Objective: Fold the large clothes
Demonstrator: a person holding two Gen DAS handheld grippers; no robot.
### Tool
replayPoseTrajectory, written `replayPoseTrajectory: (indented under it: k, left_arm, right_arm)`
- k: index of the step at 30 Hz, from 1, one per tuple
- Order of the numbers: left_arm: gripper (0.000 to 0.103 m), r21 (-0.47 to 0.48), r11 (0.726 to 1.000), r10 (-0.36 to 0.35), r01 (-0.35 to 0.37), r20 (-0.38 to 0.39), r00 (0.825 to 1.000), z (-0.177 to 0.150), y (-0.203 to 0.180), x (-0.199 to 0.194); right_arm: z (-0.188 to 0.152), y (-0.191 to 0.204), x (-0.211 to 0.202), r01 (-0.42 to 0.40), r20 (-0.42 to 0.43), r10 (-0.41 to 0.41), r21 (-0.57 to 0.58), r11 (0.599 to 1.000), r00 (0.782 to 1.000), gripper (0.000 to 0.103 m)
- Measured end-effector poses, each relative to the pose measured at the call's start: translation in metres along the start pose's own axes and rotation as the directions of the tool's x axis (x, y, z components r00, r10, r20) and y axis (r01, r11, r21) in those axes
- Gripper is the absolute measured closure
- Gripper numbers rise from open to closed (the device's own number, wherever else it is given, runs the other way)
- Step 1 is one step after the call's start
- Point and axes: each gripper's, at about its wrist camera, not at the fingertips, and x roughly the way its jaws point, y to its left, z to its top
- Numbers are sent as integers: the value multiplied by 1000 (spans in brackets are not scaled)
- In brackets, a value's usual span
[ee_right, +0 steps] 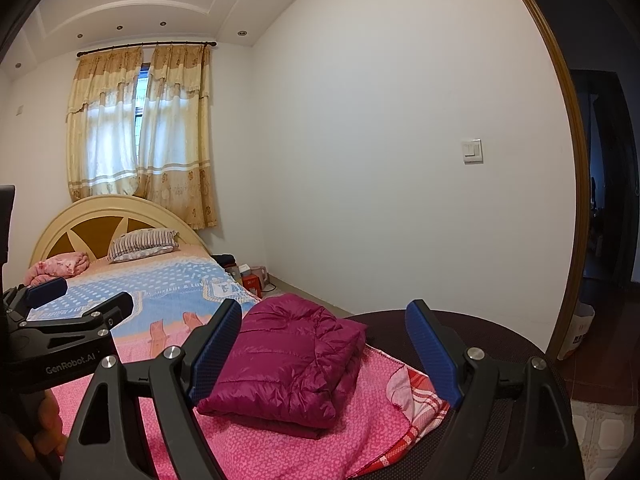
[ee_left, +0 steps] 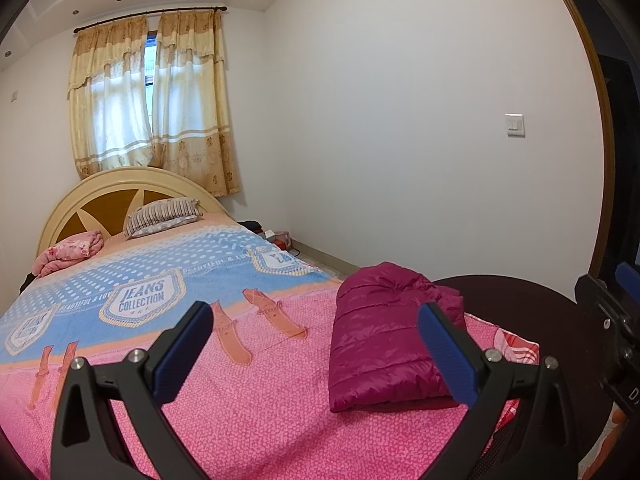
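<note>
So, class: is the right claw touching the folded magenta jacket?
Cannot tell. In the right wrist view the right claw stands open, its left finger overlapping the jacket, with no plain gap or contact.

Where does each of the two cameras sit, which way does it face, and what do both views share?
Left wrist: rides on the left gripper, facing along the bed toward the headboard; its own open fingers show, the right gripper's body at far right.
Right wrist: rides on the right gripper, facing the same way from further right; its open fingers and the left gripper show.
Shared: the folded magenta jacket, pink bedspread, curtains, light switch.
</note>
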Motion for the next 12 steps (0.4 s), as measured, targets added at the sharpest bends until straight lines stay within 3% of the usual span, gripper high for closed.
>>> replayPoseTrajectory:
  k: [5, 10, 12]
  left_arm:
    - [0, -11, 1000, -13, 13, 8, 1000, -1, 1, 0]
    - [0, 4, 1000, 19, -19, 62, 998, -4, 5, -3]
    - [0, 4, 1000, 20, -20, 48, 999, -4, 8, 0]
  right_arm:
    - [0, -1, 2, 1, -1, -1, 1, 1000, 1000, 19]
    - [-1, -2, 5, 3, -3, -3, -2, 1000, 1000, 19]
    - [-3, -3, 10, 4, -9, -4, -6, 1000, 1000, 18]
